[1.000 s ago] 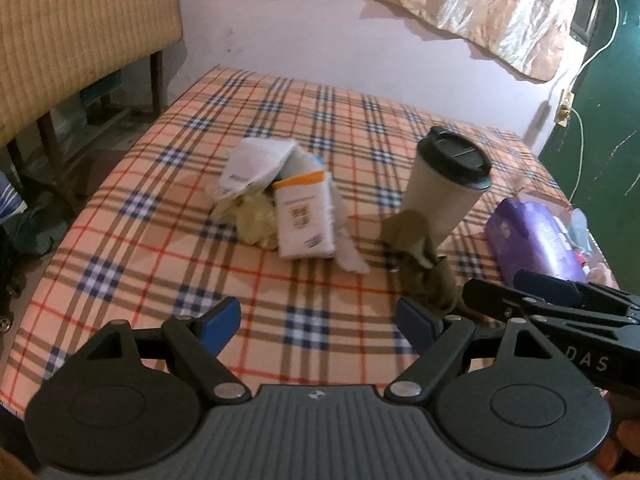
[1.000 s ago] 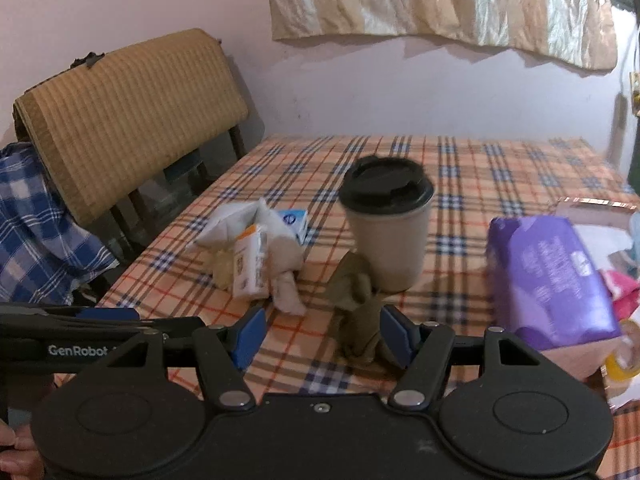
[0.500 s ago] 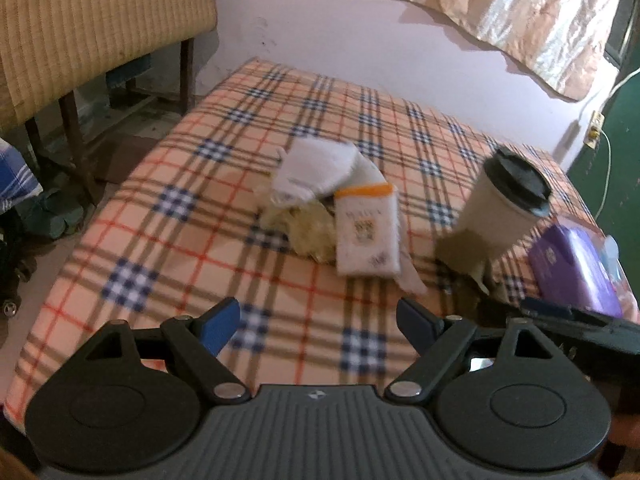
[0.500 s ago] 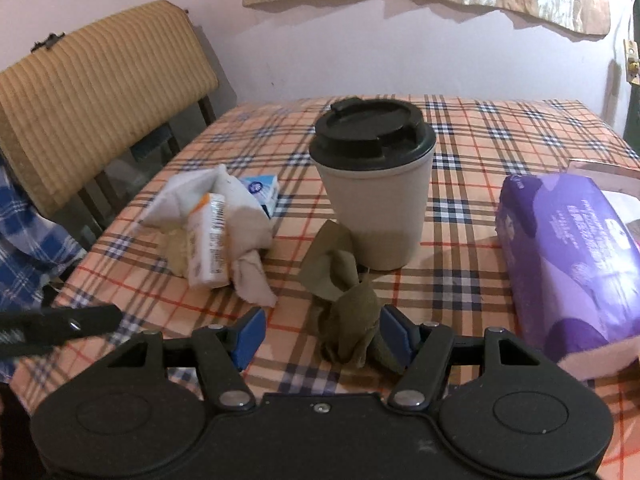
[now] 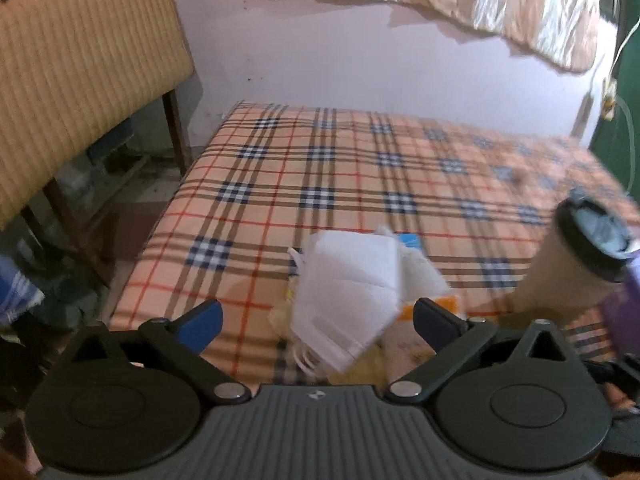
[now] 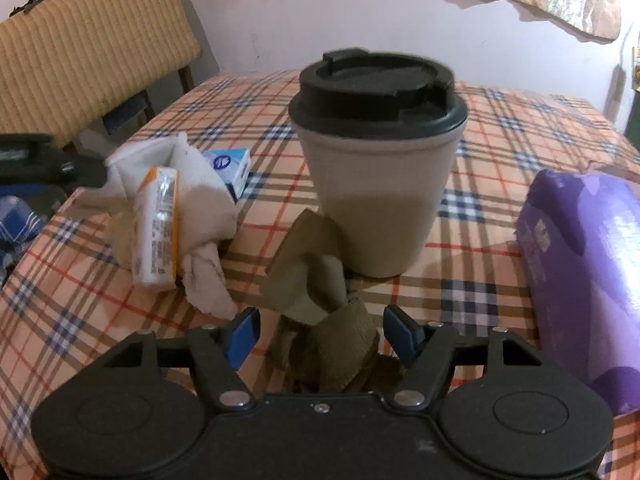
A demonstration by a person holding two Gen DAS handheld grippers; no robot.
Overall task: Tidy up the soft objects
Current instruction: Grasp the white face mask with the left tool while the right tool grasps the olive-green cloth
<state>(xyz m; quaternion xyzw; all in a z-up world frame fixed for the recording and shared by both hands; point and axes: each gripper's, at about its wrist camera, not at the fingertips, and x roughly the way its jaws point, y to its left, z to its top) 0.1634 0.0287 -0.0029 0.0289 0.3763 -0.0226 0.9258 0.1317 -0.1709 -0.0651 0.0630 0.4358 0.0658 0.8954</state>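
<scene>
The right claw (image 6: 318, 334) stands wide, its blue-tipped fingers (image 6: 241, 336) either side of the crumpled olive-green cloth (image 6: 320, 320), which lies on the plaid-covered tabletop (image 6: 500, 128) with its far fold touching or just beside the base of the tall beige cup with a black lid (image 6: 378, 168). To take the cloth cleanly, the fingers look best sunk low around its thick near bunch and closed there, then drawn toward the holder, so the cup is not nudged over. The left claw (image 5: 316, 322) is wide too, straddling the folded white face mask (image 5: 348, 300) that tops a small heap; a firm pinch on the mask's middle should lift it alone. In the right view the heap shows a white and orange packet (image 6: 158, 224) leaning on a cream rag (image 6: 200, 216), a small blue box (image 6: 232, 168) behind. The purple plastic pack (image 6: 584, 272) sits to the right, well apart from the heap.
</scene>
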